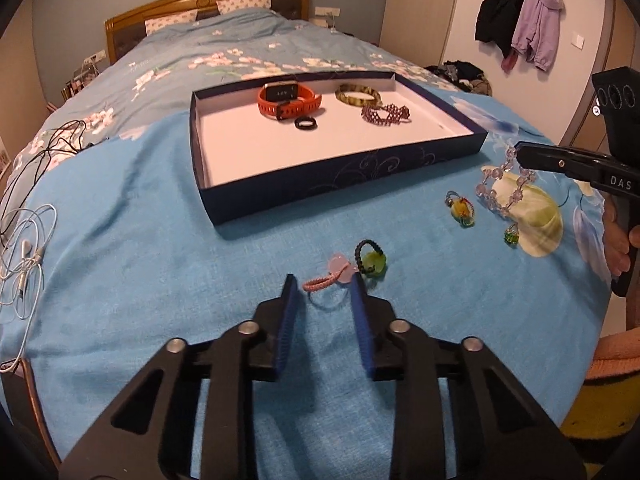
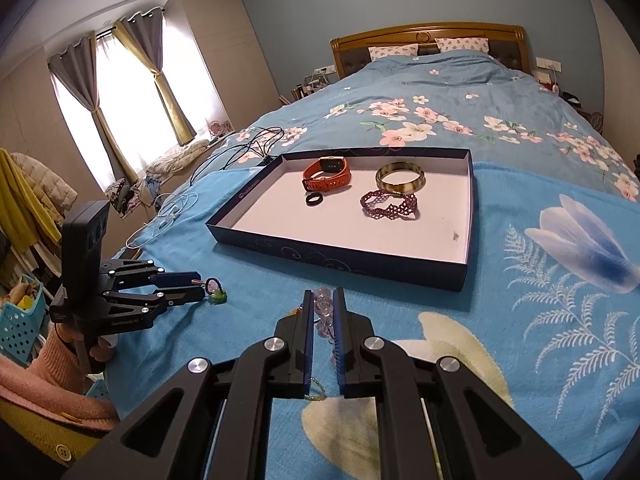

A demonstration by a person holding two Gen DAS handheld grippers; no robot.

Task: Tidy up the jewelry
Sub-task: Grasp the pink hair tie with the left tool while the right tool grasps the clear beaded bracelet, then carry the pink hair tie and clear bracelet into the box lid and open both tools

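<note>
While the right gripper (image 2: 323, 300) is closed on the clear bead bracelet (image 1: 504, 188), which is held between its fingers, the left gripper (image 1: 322, 286) is kept apart around the pink ring (image 1: 320, 282). Ahead of both grippers, the navy box (image 1: 344, 176) is seen on the blue blanket (image 1: 140, 240), with the orange watch (image 1: 288, 100) inside.

Dark blue tray (image 1: 340, 176), white floor, holds orange watch (image 1: 288, 100), amber bangle (image 1: 358, 95), purple beaded bracelet (image 1: 385, 114), black ring (image 1: 306, 123). On blanket outside: clear bead bracelet (image 1: 502, 188), pink charm (image 1: 328, 276), green charm (image 1: 372, 262), two small pendants (image 1: 460, 210).
</note>
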